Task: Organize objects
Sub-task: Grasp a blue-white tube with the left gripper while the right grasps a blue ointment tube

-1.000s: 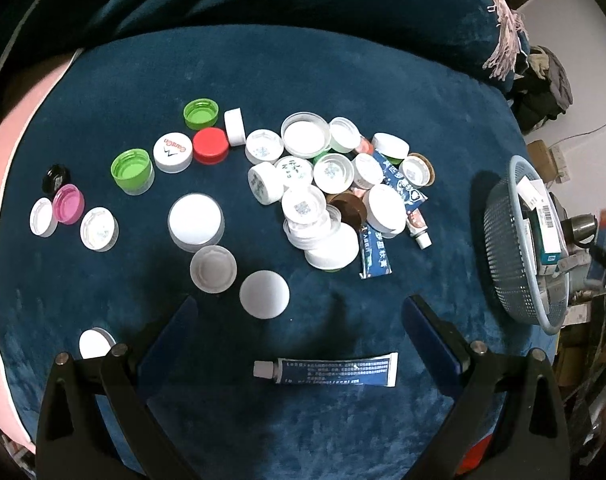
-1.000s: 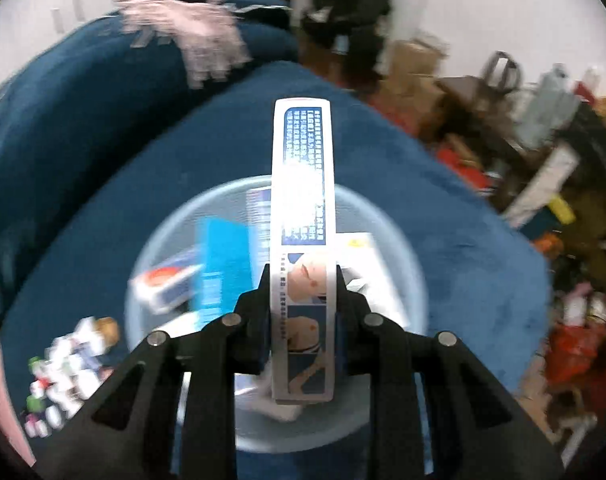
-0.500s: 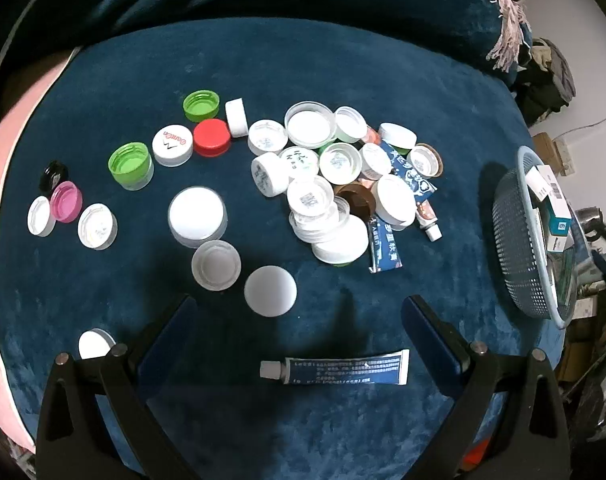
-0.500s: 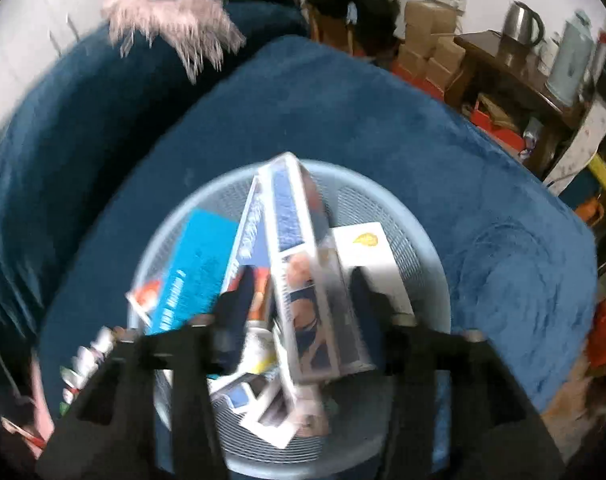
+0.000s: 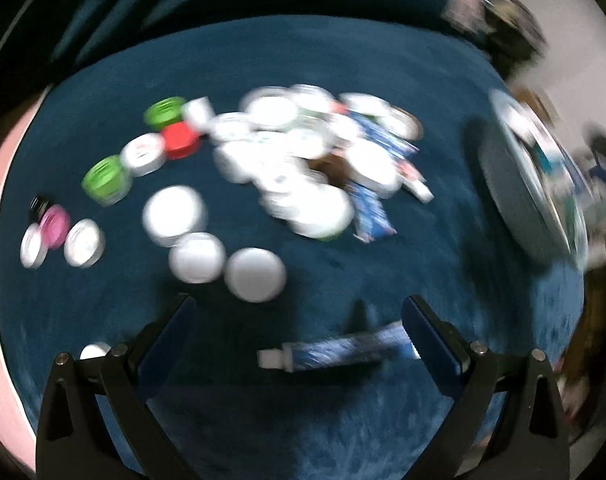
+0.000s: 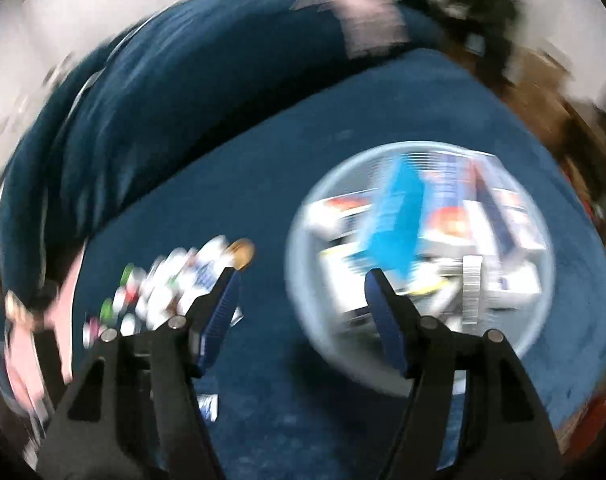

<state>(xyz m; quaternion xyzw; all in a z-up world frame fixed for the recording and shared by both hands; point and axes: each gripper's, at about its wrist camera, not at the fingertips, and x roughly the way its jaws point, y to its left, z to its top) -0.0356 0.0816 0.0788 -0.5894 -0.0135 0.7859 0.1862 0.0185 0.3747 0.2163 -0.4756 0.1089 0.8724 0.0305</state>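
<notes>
Both views are motion-blurred. My left gripper (image 5: 297, 306) is open and empty above the blue cloth. A blue-and-white tube (image 5: 335, 350) lies just in front of it, near its right finger. A pile of white, green and red bottle caps (image 5: 287, 168) with two more tubes (image 5: 369, 212) lies farther off. My right gripper (image 6: 301, 276) is open and empty, to the left of the light-blue mesh basket (image 6: 303, 280), which holds several boxes (image 6: 399, 216). The basket also shows at the right in the left wrist view (image 5: 519, 200).
Loose caps lie at the left: pink (image 5: 55, 224), white (image 5: 175, 216) and green (image 5: 107, 180). The cap pile also shows in the right wrist view (image 6: 175, 280). The blue cushion's edge (image 5: 7, 280) runs along a pink surface. Cluttered room lies beyond at the right.
My right gripper let go of the long box into the basket, opened, and swung left away from it. My left gripper moved a little; the tube now lies closer to its right finger.
</notes>
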